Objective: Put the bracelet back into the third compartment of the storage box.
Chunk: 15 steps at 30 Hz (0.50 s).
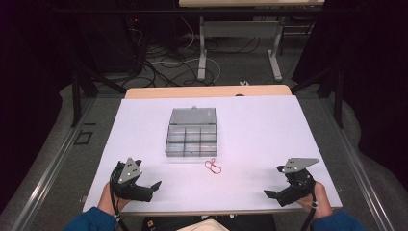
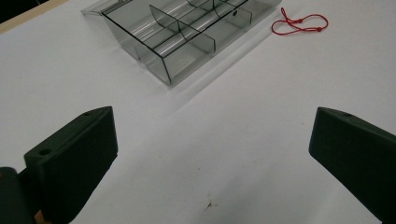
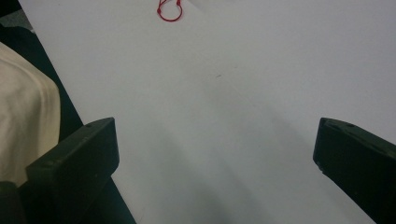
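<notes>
A white table point(image 1: 269, 144) takes up the middle of the high view, and everything else is placed here against the clear grey compartment box point(image 1: 192, 133) that sits at its centre. The box lies open, its lid point(image 1: 193, 115) folded flat on the far side and its divided cells facing up; in the left gripper view the box point(image 2: 182, 32) shows thin upright partitions.

The left gripper point(image 1: 153, 188) rests at the table's near edge, on the near left of the box and well apart from it, held in a hand with a blue sleeve point(image 1: 89, 222). Its jaws stand wide apart with bare tabletop between them. The right gripper point(image 1: 273, 190) sits at the near edge on the near right of the box, also well apart from it, with its jaws spread wide and nothing between them.

A red string loop point(image 1: 212, 166) lies flat on the table just beside the box's near right corner, not touching it. Neither gripper touches it. The same loop point(image 2: 300, 24) shows in the left gripper view beyond the box's corner, and its end point(image 3: 169, 11) shows at the top of the right gripper view.
</notes>
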Tool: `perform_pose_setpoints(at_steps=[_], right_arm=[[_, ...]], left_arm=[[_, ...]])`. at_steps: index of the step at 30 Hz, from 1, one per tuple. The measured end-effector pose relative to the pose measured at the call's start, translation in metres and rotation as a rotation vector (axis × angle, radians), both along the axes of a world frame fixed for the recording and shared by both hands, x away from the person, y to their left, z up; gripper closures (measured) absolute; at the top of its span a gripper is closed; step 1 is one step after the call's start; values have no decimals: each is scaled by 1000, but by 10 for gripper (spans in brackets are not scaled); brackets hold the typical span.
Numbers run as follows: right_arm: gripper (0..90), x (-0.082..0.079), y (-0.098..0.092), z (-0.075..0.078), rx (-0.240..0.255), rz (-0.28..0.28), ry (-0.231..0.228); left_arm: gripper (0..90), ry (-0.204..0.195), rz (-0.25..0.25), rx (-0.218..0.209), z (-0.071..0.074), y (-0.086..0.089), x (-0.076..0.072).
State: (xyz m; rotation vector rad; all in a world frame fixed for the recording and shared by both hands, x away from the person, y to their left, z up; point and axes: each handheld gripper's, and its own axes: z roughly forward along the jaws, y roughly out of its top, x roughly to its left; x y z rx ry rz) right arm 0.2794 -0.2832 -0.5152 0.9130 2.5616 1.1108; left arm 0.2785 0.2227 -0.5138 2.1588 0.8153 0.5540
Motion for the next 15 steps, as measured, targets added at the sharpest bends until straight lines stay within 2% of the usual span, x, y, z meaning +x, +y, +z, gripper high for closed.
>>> perform_pose_setpoints(at_steps=[1, 2, 7, 8, 11, 13, 15], right_arm=[[0, 2, 1, -1, 4, 8, -18], [0, 2, 1, 0, 6, 3, -2], [1, 7, 6, -2, 3, -13, -8], [1, 8, 8, -3, 16, -10, -7], [0, 13, 15, -2, -3, -1, -5], [0, 17, 20, -1, -19, 2, 7], [0, 21, 24, -1, -24, 7, 7]], left_arm=[[11, 1, -1, 4, 0, 0, 0], [12, 1, 1, -1, -1, -1, 0], [16, 6, 8, 12, 0, -3, 0], [16, 5, 9, 16, 0, -3, 1], [14, -1, 6, 29, -1, -3, 1], [14, 10, 8, 12, -2, -2, 0], [13, 16, 6, 15, -2, -1, 0]])
